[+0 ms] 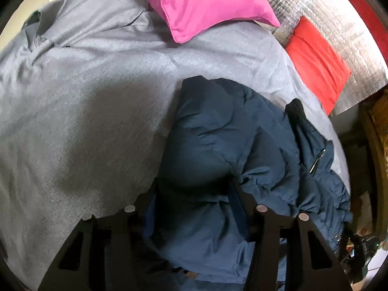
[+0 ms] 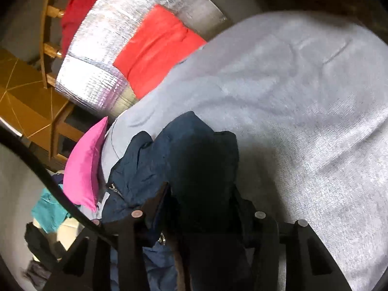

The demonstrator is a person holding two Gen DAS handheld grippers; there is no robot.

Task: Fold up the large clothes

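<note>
A dark blue padded jacket (image 1: pixel 218 126) lies bunched on a grey bed cover (image 1: pixel 97 84), its zip showing at the right. In the left wrist view my left gripper (image 1: pixel 194 184) points down into the near end of the jacket. A thick fold fills the gap between its black fingers (image 1: pixel 236 189), and the cloth puckers at the right one. In the right wrist view the same jacket (image 2: pixel 184 140) sits in shadow. My right gripper (image 2: pixel 200 189) holds another thick fold of it between its fingers, close to the zip.
A pink pillow (image 1: pixel 206 2) and a red cushion (image 1: pixel 317 63) lie at the far side on a silver foil mat (image 1: pixel 291 0). Beyond the bed's edge are wooden furniture (image 2: pixel 24 106), a teal cloth (image 2: pixel 48 211) and a black cable (image 2: pixel 48 177). The grey cover (image 2: pixel 303 97) spreads wide to the right.
</note>
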